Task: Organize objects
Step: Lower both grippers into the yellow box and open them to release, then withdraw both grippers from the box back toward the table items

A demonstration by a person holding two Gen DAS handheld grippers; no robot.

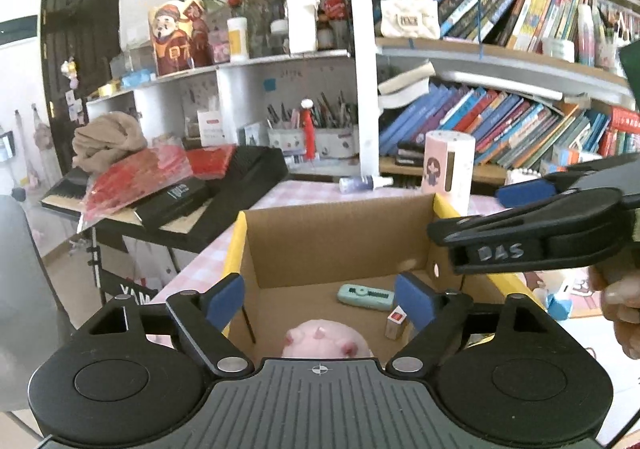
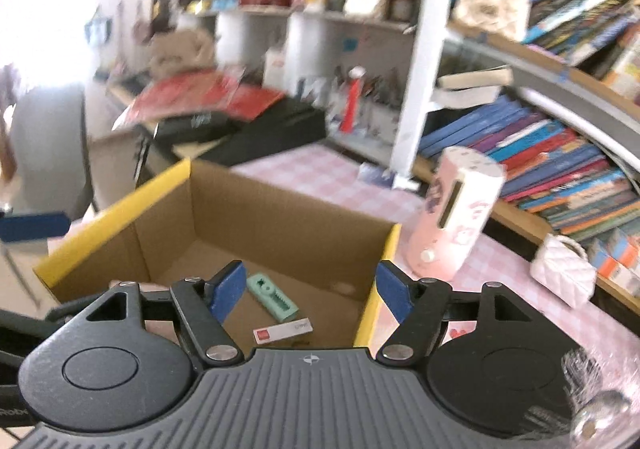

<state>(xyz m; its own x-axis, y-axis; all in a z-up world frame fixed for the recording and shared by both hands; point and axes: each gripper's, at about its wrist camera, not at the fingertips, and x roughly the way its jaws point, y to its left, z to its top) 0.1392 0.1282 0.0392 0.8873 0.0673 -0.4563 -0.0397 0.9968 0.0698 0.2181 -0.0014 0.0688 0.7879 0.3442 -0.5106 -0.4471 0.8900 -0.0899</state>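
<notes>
Cardboard box (image 1: 336, 237) on desk (image 2: 320, 177) holds pink plush pig (image 1: 326, 341), mint tool (image 1: 365, 296), small white-red pack (image 2: 282, 329). Left gripper (image 1: 320, 299) and right gripper (image 2: 310, 289): jaws wide apart, empty.

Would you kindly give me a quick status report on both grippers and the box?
Left gripper open, empty. Right gripper open, empty. Cardboard box holds pink toy, mint tool, small carton. Nothing blocking.

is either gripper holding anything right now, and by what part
Nothing is held. The left gripper and right gripper are both open and empty above the cardboard box; the pink toy lies inside.
</notes>
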